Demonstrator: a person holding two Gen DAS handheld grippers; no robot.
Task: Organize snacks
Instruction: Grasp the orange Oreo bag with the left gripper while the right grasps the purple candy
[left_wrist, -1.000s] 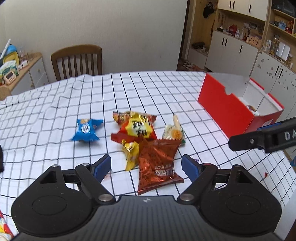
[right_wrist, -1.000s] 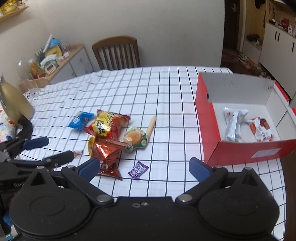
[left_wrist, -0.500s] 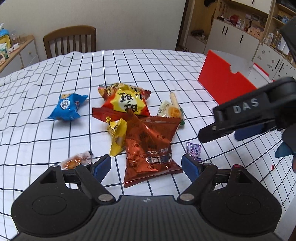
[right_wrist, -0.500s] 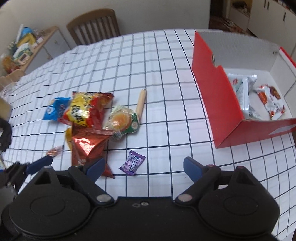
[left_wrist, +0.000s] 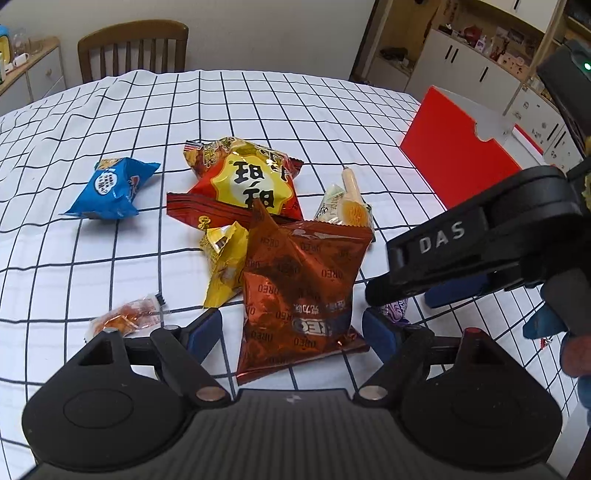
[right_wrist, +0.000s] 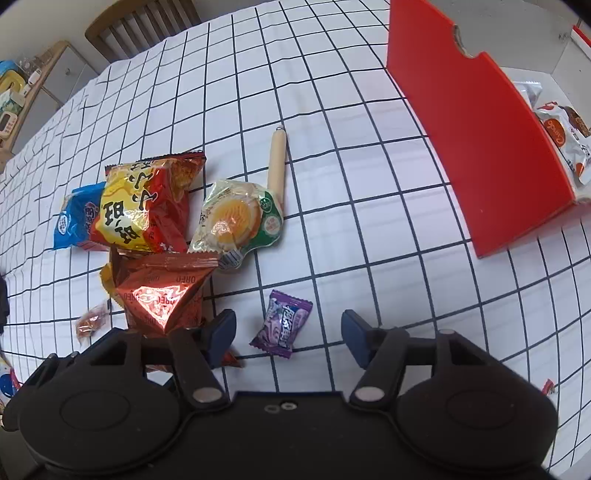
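Snacks lie on the checked tablecloth. My left gripper (left_wrist: 291, 332) is open, its jaws either side of the near end of a brown Oreo bag (left_wrist: 303, 288). My right gripper (right_wrist: 288, 330) is open, just above a purple candy (right_wrist: 282, 323), which lies between its fingers. It also shows in the left wrist view (left_wrist: 397, 308), partly hidden by the right gripper's finger (left_wrist: 436, 258). Behind lie a red-yellow chip bag (right_wrist: 144, 206), a blue packet (left_wrist: 110, 188), a yellow packet (left_wrist: 225, 266), a green-white pastry pack (right_wrist: 238, 218), a sausage stick (right_wrist: 277, 155) and a small orange candy (left_wrist: 129, 317).
A red box (right_wrist: 476, 147) stands at the right with packets inside (right_wrist: 561, 129). A wooden chair (left_wrist: 133, 44) stands at the table's far side. A sideboard (left_wrist: 33, 74) is at the far left, cupboards (left_wrist: 461, 66) at the far right.
Both grippers have moved forward and down toward the snacks. The right gripper has come over the purple candy and reaches further into the left wrist view.
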